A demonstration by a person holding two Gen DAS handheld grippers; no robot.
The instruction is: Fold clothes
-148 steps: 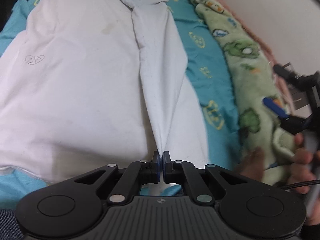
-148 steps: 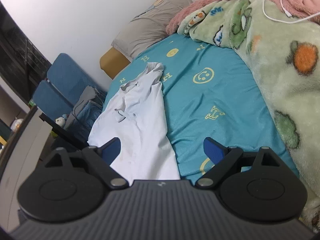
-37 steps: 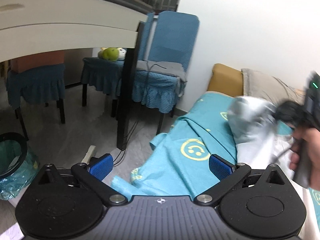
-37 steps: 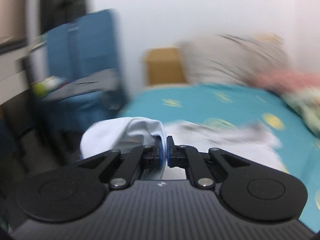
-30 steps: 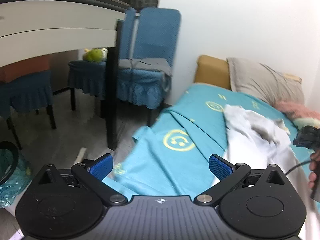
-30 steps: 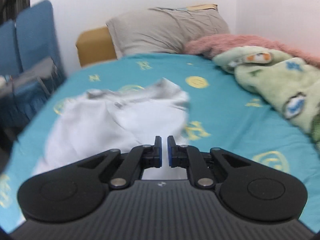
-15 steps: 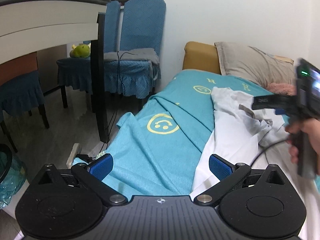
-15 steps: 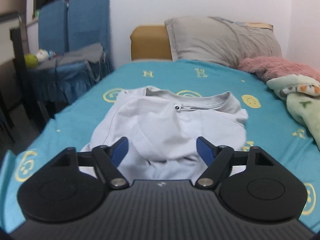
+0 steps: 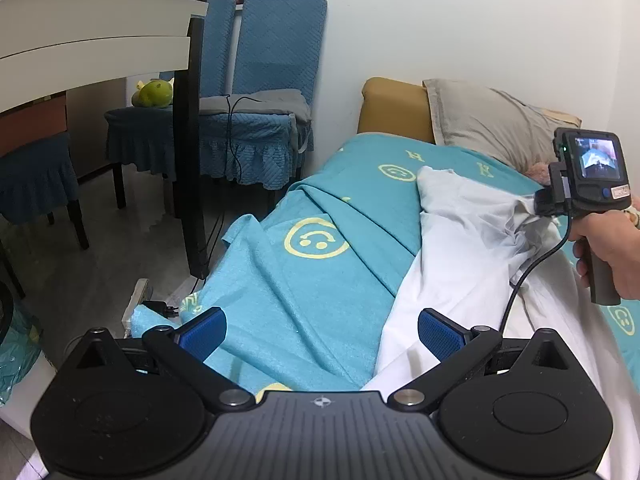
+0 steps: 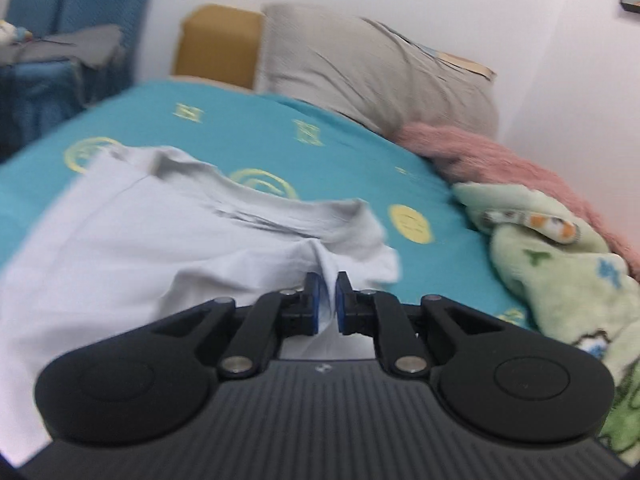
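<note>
A white shirt [image 9: 460,248] lies rumpled on the teal bedsheet [image 9: 304,292], collar toward the pillow. In the right wrist view the shirt [image 10: 160,240] fills the left and middle, and my right gripper [image 10: 327,300] is closing its jaws on a pinched fold just below the collar, the blue pads pressing the cloth. The left wrist view shows that right gripper [image 9: 538,206], held by a hand [image 9: 608,256], tugging the fabric into a peak. My left gripper [image 9: 320,332] stands open and holds nothing, low over the sheet beside the shirt's near left edge.
A grey pillow [image 10: 372,68] and tan headboard [image 9: 396,108] are at the bed's head. Pink and green blankets [image 10: 560,264] pile up at the right. Blue chairs [image 9: 260,92], a black table leg [image 9: 196,152] and a power strip [image 9: 138,296] are on the floor side.
The right gripper, open half a second ago above the flat shirt, has shifted right and closed on a fold near the collar, lifting it. The left gripper stays open and barely moved.
</note>
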